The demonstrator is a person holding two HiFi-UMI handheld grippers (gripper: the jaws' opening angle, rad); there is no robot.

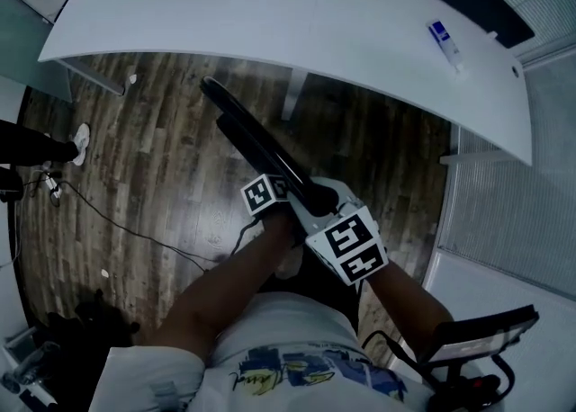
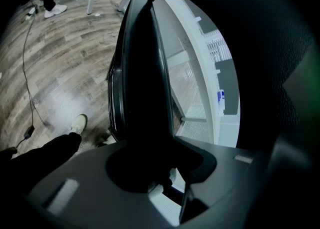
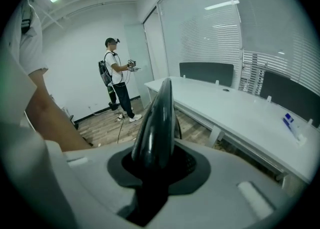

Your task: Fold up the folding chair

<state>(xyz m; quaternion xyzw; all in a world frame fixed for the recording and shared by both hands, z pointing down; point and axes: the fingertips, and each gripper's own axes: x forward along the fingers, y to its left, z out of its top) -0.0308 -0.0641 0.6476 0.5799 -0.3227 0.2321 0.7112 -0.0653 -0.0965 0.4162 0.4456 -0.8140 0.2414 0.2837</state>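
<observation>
Both tongs pinch the folding chair [image 1: 256,140] — the left tongs [image 2: 150,170] on a dark mass whose parts cannot be told apart, the right tongs [image 3: 154,173] on its glossy black edge. It slants toward 11 o'clock above the floor [image 1: 153,167], tip near the worktop [image 1: 270,14] — its near end is hidden behind the tongs.

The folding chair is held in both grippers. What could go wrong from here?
1. Both the right gripper and left gripper clamp the glossy folding chair at one end, so it may slip or swing.
2. Its far end points toward the white desk; a swing could strike it.
3. A cable lies on the floor nearby; feet might catch it.
</observation>
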